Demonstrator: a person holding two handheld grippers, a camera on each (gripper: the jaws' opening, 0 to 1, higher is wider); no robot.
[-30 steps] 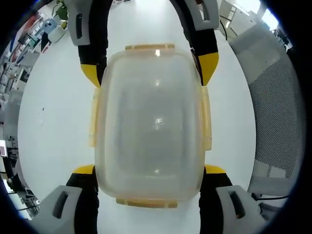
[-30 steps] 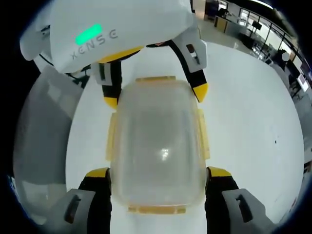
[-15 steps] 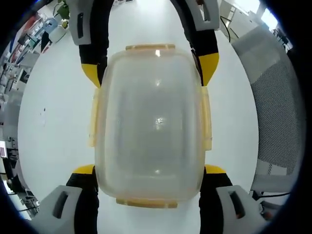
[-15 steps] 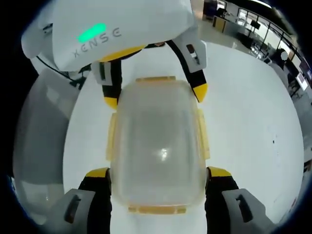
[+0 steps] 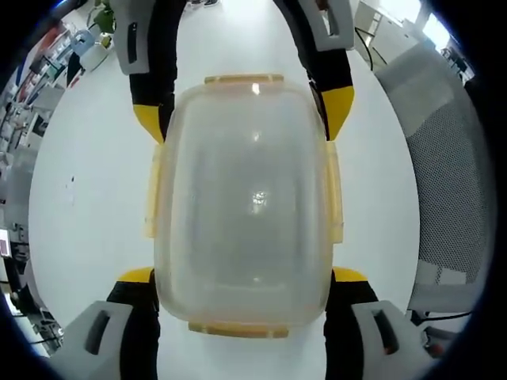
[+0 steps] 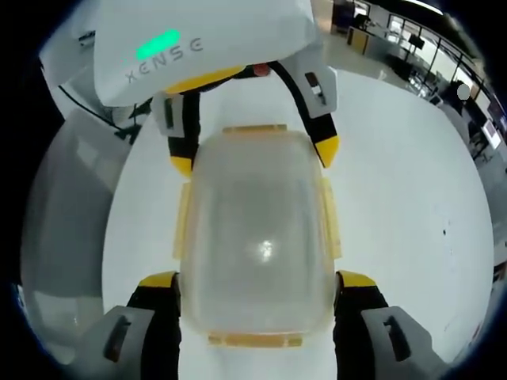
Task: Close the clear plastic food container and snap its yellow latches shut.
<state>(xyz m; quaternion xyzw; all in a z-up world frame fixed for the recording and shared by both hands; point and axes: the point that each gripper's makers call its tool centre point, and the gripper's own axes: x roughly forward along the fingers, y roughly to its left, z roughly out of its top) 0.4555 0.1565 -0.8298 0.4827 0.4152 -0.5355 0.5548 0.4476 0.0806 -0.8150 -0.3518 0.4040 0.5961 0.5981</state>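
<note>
The clear plastic food container with its lid on lies over the white table, long axis pointing away from me. Yellow latches run along all its edges, lying flat against the sides. My left gripper clasps the near end, its yellow-tipped jaws pressed against both corners. My right gripper reaches in from the top and clasps the far end. In the right gripper view the container sits between the right gripper below and the left gripper above.
A grey mesh chair stands close to the table edge, also seen as the chair. Office desks and screens lie far behind. Bare white tabletop surrounds the container.
The container and both grips stay as they were. In the right gripper view the left gripper's white body has shifted slightly upward.
</note>
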